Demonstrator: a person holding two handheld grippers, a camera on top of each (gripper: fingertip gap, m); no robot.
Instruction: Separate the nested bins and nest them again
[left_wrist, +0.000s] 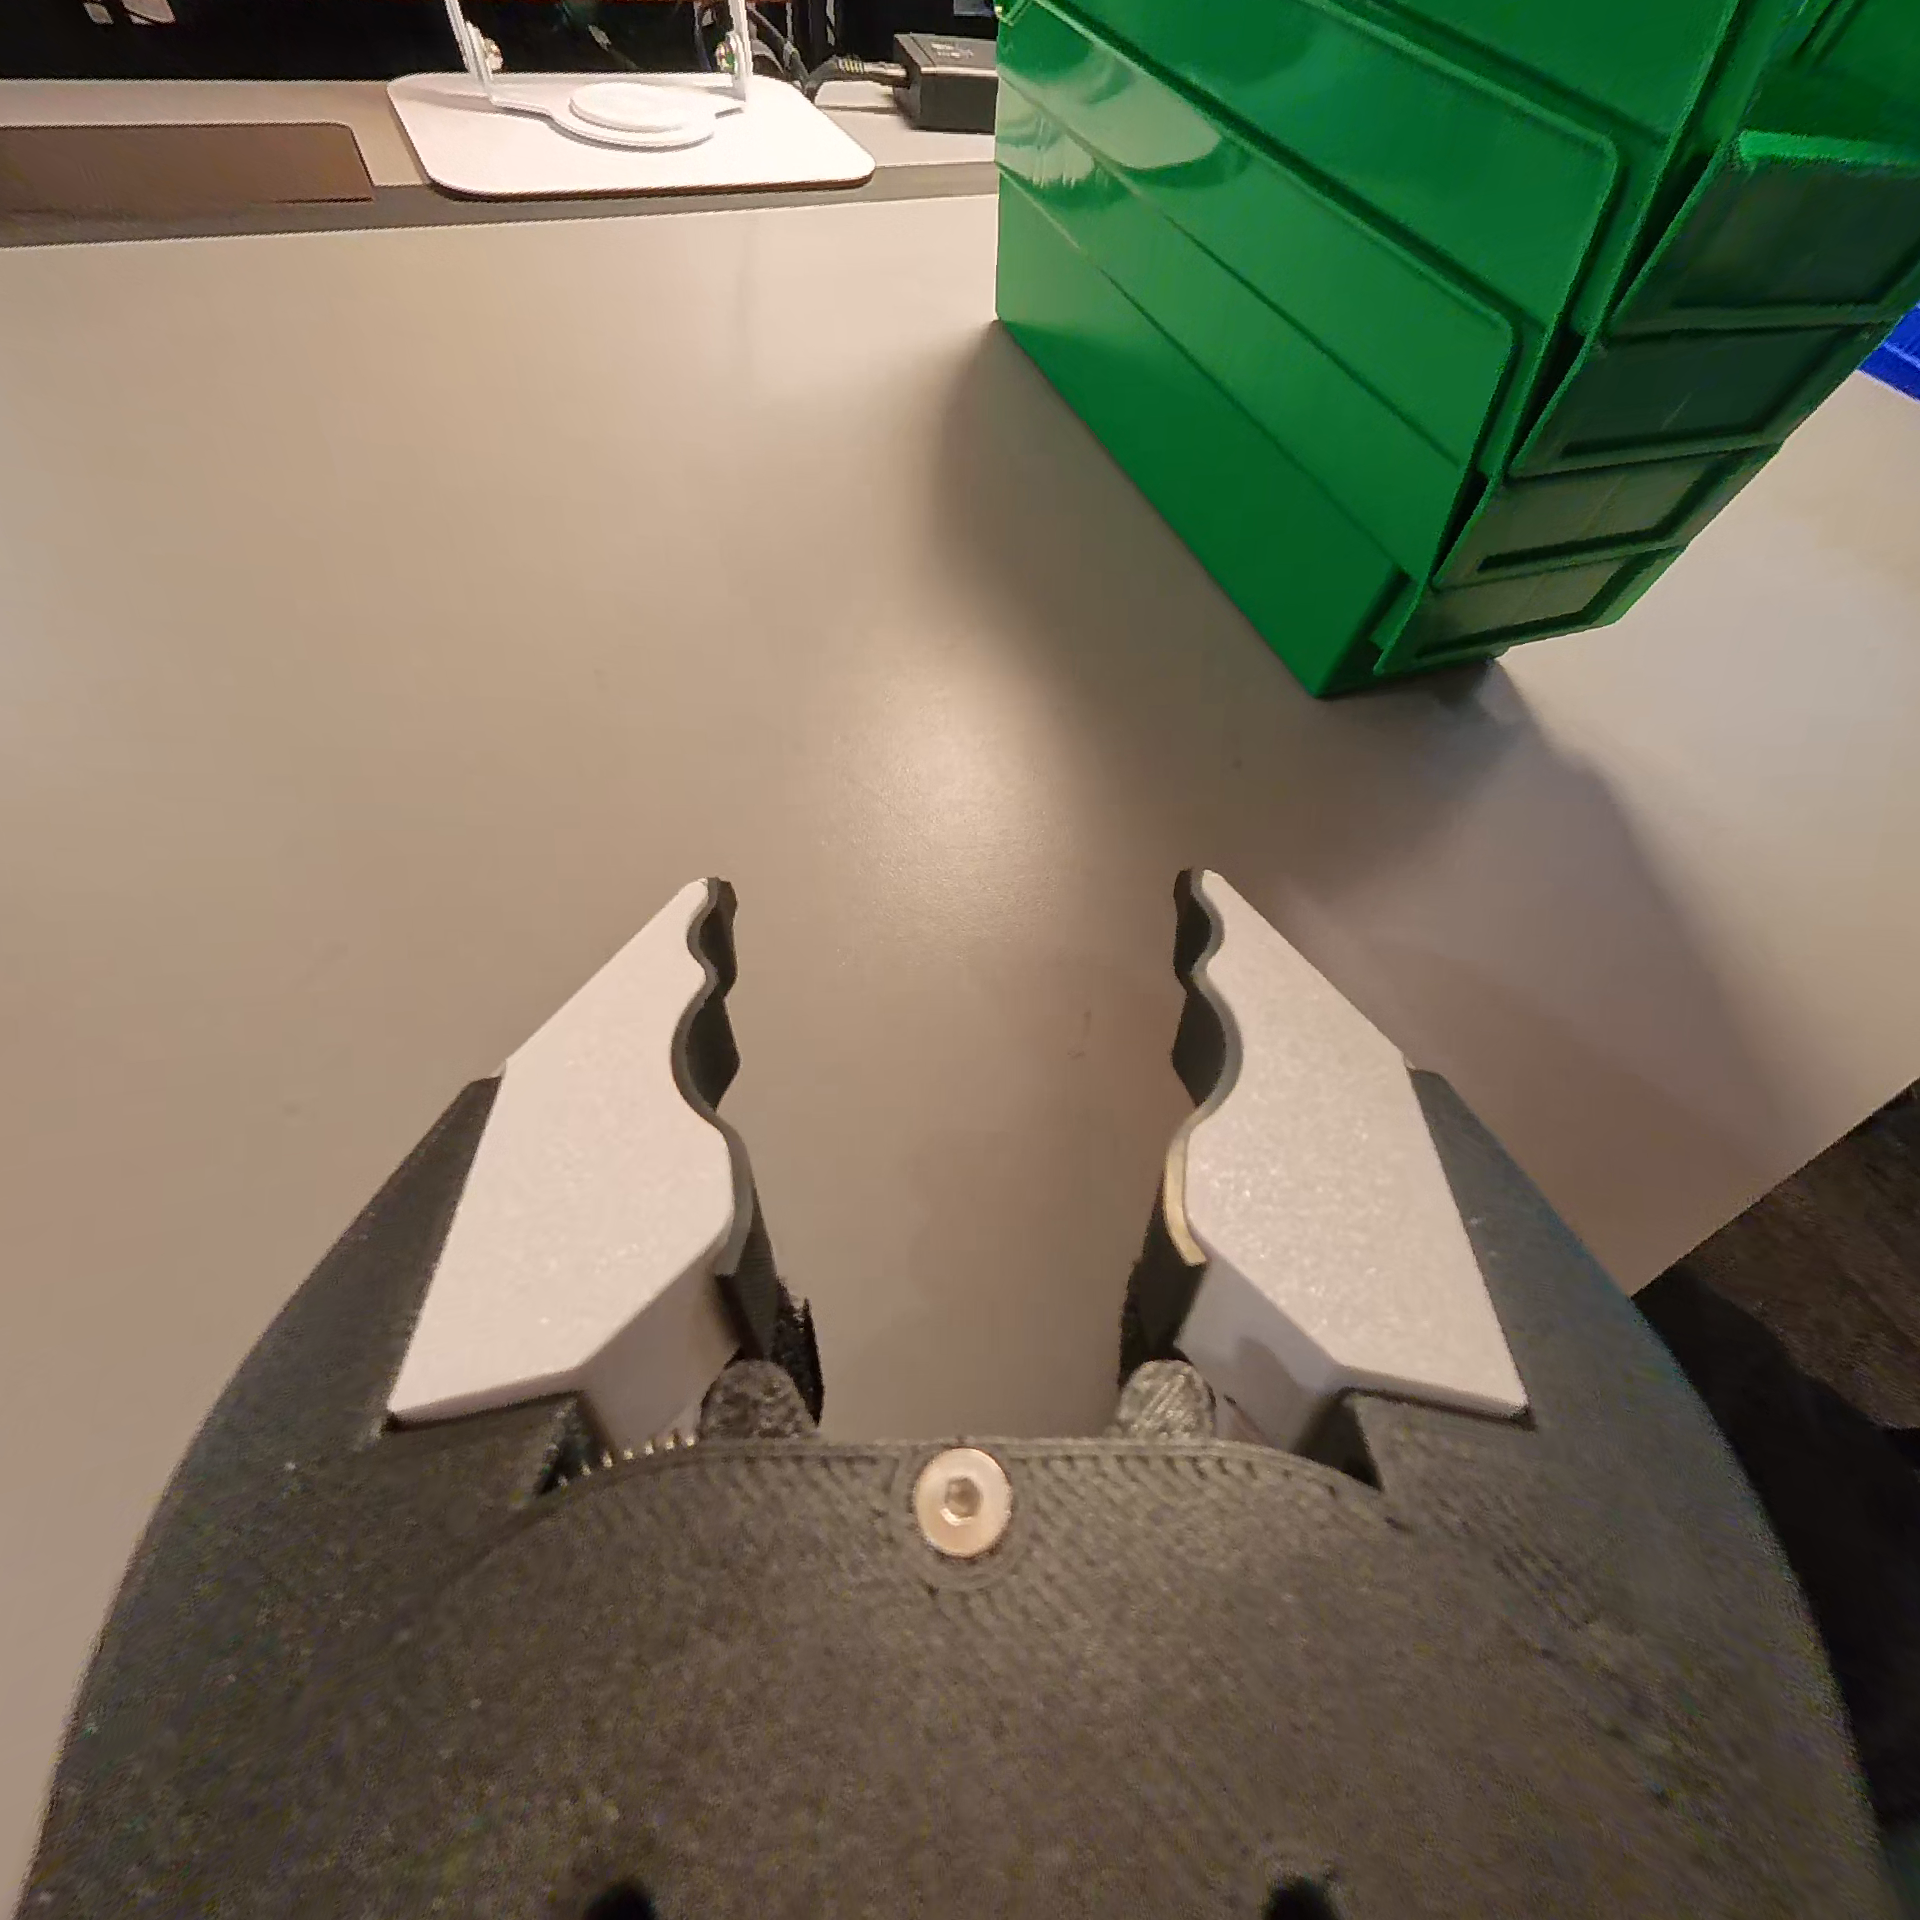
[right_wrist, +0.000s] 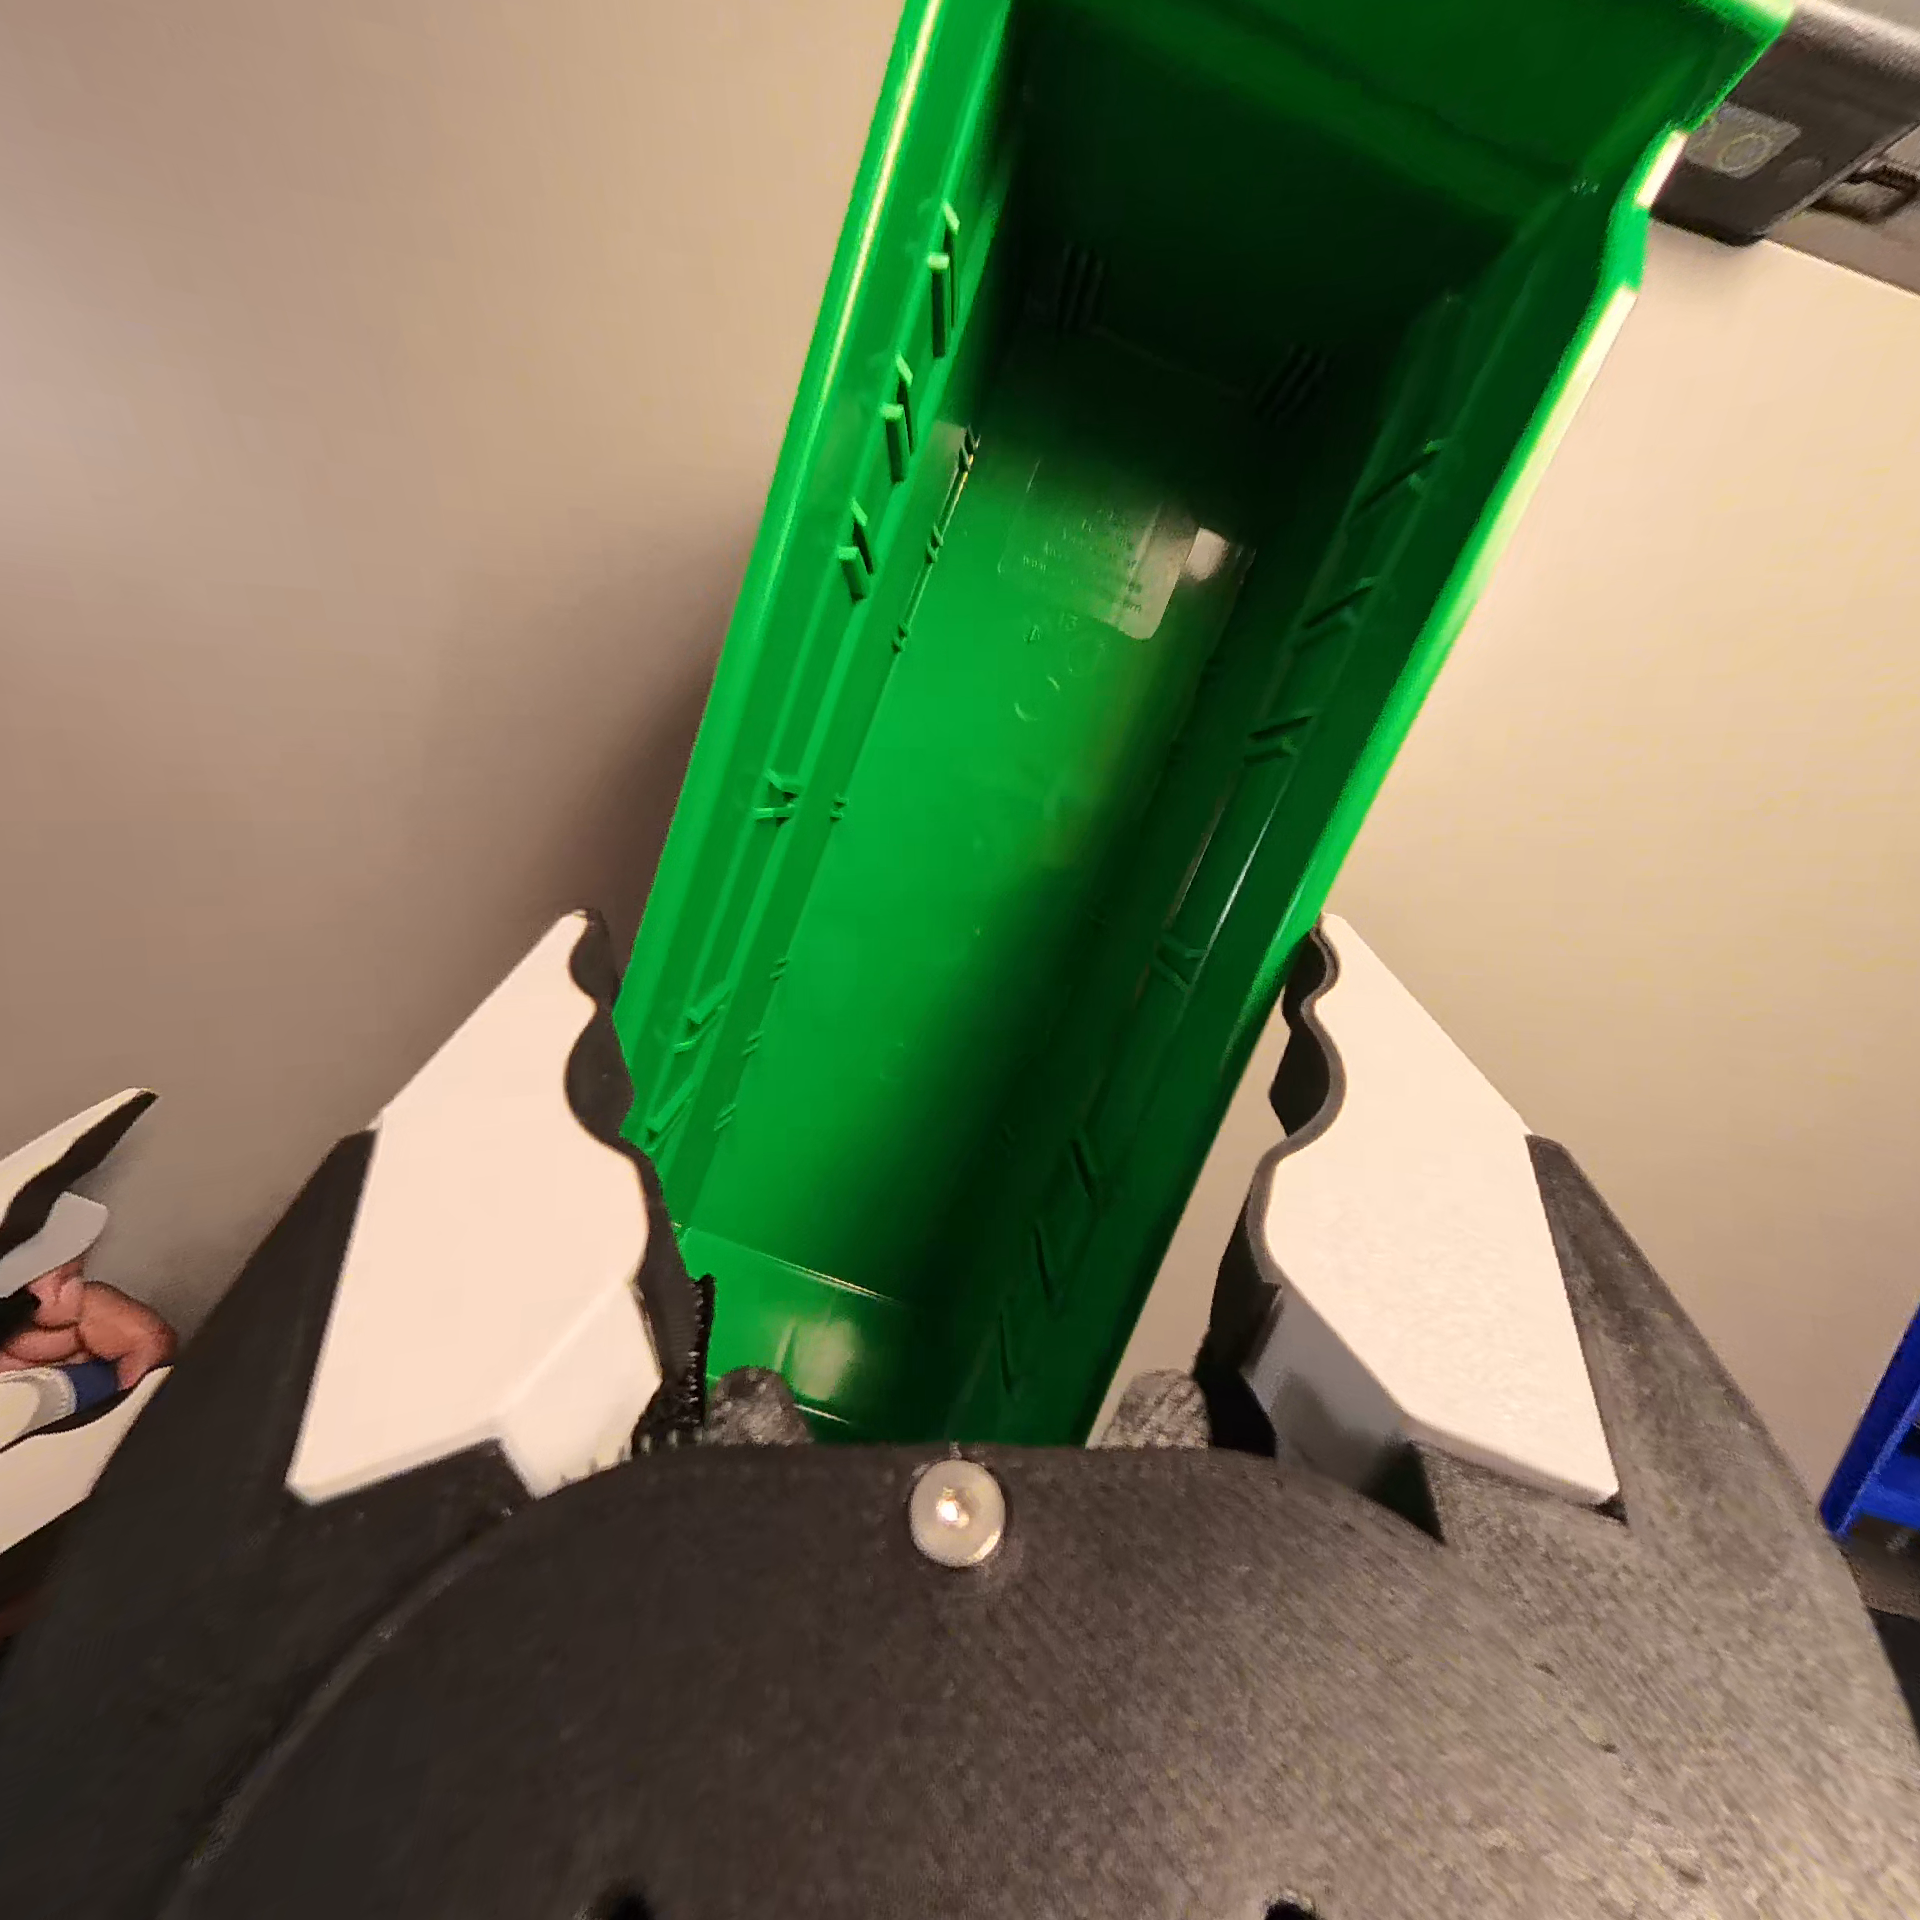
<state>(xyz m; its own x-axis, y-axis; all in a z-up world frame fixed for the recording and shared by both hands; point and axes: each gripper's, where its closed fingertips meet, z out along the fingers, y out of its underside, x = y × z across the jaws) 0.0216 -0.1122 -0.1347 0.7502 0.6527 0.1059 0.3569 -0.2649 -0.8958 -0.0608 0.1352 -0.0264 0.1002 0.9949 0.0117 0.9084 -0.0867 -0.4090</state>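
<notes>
While the left gripper (left_wrist: 956, 914) is held low over bare beige table (left_wrist: 416, 571) with its fingers apart and nothing between them, the stack of nested green bins (left_wrist: 1351, 343) is seen ahead and to its right, standing on the table. The right gripper (right_wrist: 951, 997) is closed around the top bin (right_wrist: 1039, 831) from above, both pads pressed on its long side walls. Behind the stack, a white stand base (left_wrist: 634, 135) and a black box (left_wrist: 940, 83) are seen; a blue object (right_wrist: 1881, 1444) lies at the right edge.
</notes>
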